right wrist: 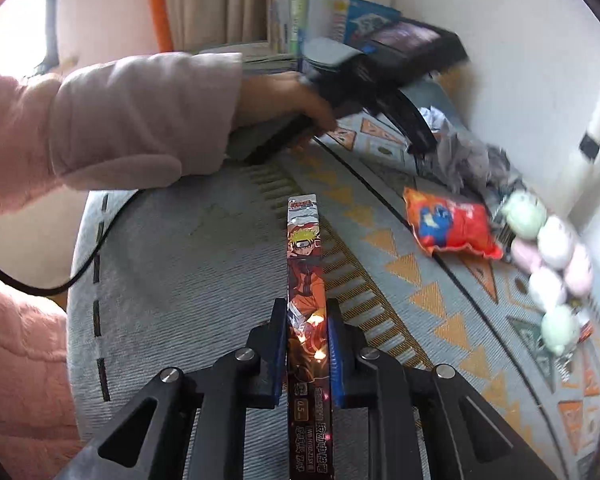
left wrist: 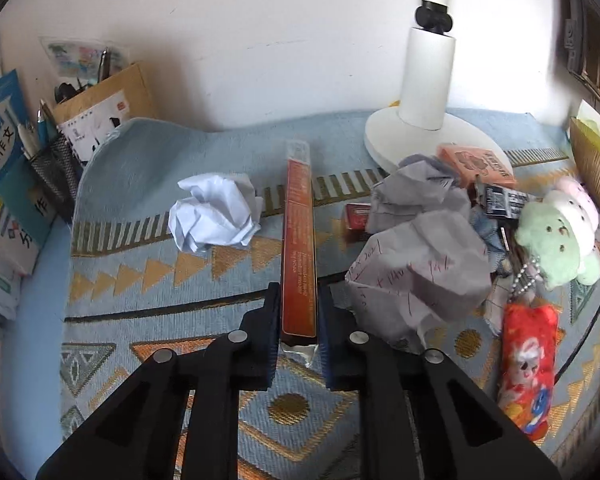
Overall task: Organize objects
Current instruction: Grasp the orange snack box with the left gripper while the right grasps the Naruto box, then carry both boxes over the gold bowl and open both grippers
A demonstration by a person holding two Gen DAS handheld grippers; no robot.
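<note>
The left gripper and the right gripper each clamp a long orange pen box, held level above the patterned mat.

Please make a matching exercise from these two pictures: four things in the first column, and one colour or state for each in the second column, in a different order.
1. white paper ball
2. lamp base
3. bear plush
4. right gripper

a. green
b. crumpled
c. shut on the Naruto pen box
d. round and white

Pairs: 1-b, 2-d, 3-a, 4-c
</note>
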